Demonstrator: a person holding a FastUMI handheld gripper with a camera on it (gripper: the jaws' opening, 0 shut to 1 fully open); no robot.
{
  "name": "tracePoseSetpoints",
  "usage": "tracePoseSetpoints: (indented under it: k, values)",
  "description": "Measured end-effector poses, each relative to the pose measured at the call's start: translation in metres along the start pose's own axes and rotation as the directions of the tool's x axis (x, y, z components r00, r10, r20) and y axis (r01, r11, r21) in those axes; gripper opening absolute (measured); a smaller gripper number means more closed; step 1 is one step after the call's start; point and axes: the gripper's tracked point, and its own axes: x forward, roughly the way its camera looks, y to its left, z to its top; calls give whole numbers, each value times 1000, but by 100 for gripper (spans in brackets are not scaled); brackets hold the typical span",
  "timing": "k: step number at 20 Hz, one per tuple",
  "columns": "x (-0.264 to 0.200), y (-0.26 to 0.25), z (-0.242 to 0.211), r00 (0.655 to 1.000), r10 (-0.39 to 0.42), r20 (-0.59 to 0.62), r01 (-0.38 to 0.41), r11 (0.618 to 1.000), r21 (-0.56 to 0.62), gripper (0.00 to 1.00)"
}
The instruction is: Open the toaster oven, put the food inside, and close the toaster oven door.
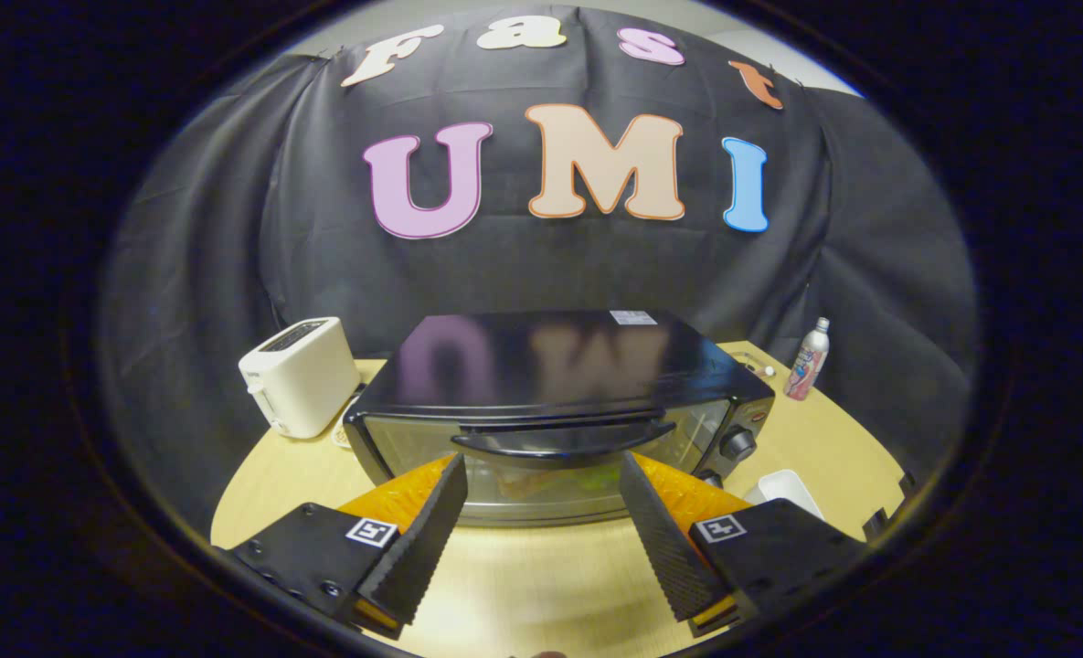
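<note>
A black toaster oven (550,366) stands on the wooden table (550,576) straight ahead of me, its glass door (541,457) closed. A curved black handle (561,441) runs across the top of the door. Through the glass something orange and green shows inside, too dim to make out. My gripper (541,471) is open, its fingertips level with the lower part of the door, just below the handle and a little in front of the glass. Nothing is between the fingers. Two knobs (737,445) sit on the oven's right side.
A white pop-up toaster (299,375) stands left of the oven. A small white dish (783,489) lies at the oven's right front. A pink and white bottle (808,361) stands further back on the right. Bare table top lies between me and the oven.
</note>
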Motion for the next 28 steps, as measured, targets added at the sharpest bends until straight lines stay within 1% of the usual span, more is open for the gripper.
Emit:
tracePoseSetpoints:
  k: [5,9,12,17,22,26,28]
  values:
    - [-16,-2,21,999,3,39,-3,1000,-1,100]
    - [-37,-5,68,992,5,124,-2,1000,-26,100]
    - [-56,-2,117,977,26,212,-18,999,-39,100]
    - [-88,-2,197,952,53,303,-31,997,-76,100]
    - [-112,-4,268,914,71,400,-64,997,-31,100]
    - [-122,-4,295,895,96,437,-112,994,12,100]
    - [-122,-11,301,891,90,446,-106,994,11,100]
